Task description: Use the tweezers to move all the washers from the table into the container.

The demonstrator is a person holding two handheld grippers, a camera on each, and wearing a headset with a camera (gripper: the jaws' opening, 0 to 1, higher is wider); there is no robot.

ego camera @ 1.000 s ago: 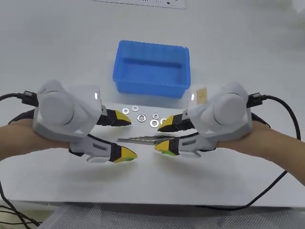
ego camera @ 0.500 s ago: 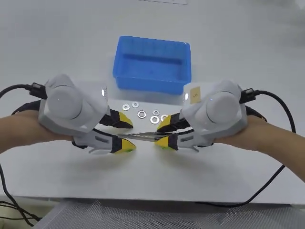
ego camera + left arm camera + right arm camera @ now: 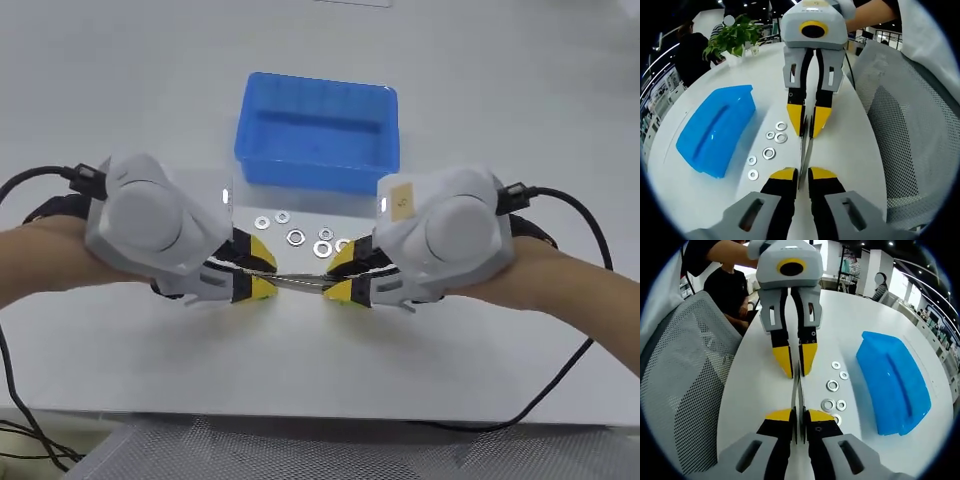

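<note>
Both pairs of jaws have closed in since a second ago, when they stood open on either side of the slim silver metal tweezers. Now the left gripper is clenched on one end and the right gripper on the other, tips facing each other along the tool. Just beyond the tweezers, small flat steel ring washers lie scattered on the white table. Farther back stands the blue rectangular plastic container, apart from the washers.
</note>
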